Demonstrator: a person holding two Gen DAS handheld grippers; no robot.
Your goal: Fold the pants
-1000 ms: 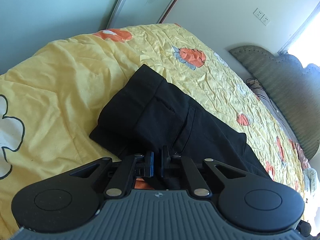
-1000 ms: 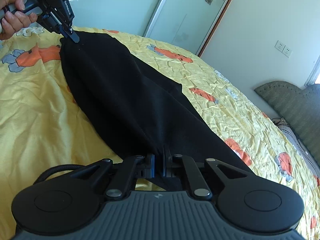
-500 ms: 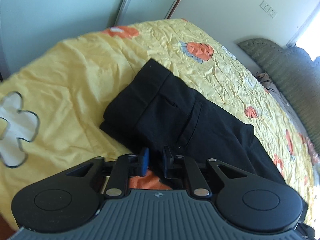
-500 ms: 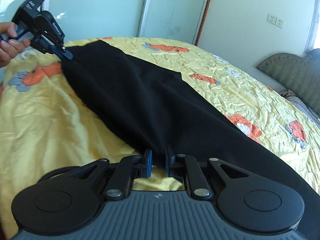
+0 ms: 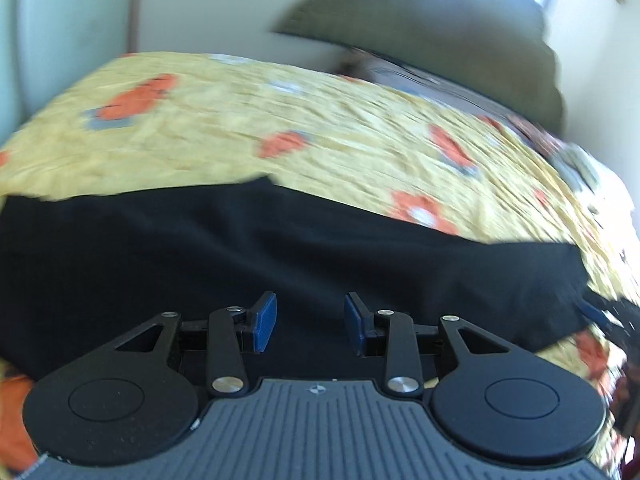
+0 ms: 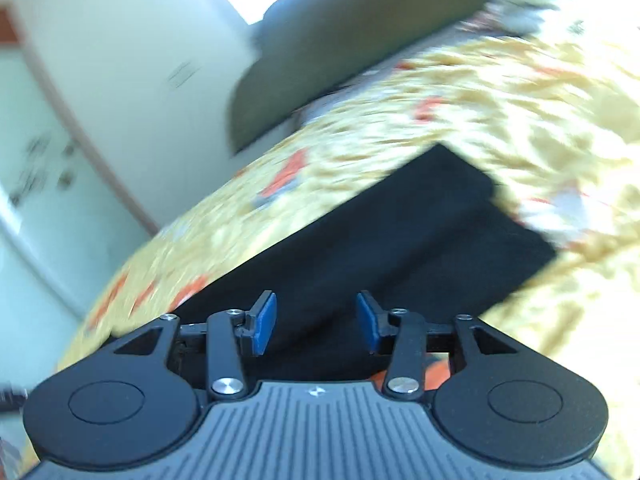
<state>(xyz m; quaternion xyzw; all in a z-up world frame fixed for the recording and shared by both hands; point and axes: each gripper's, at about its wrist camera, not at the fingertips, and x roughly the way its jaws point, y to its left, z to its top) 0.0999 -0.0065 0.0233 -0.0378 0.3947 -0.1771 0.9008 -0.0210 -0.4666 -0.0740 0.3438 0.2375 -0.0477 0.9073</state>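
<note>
The black pants (image 5: 280,248) lie flat across the yellow flowered bedspread (image 5: 320,120), stretching from left to right in the blurred left wrist view. My left gripper (image 5: 310,320) hovers over their near edge, its jaws opening, blue pads apart with nothing pressed between them. In the tilted right wrist view the pants (image 6: 400,248) run away to a squared end at the upper right. My right gripper (image 6: 316,322) sits over their near part, jaws also opening, pads clear of the cloth.
A grey-green headboard (image 5: 440,32) stands at the far end of the bed, with a bright window above it. Pale sliding wardrobe doors (image 6: 36,184) and a white wall bound the bed's far side. Bare bedspread (image 6: 520,100) surrounds the pants.
Both grippers have let go of the pants and their pads have spread apart. Both views have swung and rolled sharply toward the headboard, the right one now strongly tilted.
</note>
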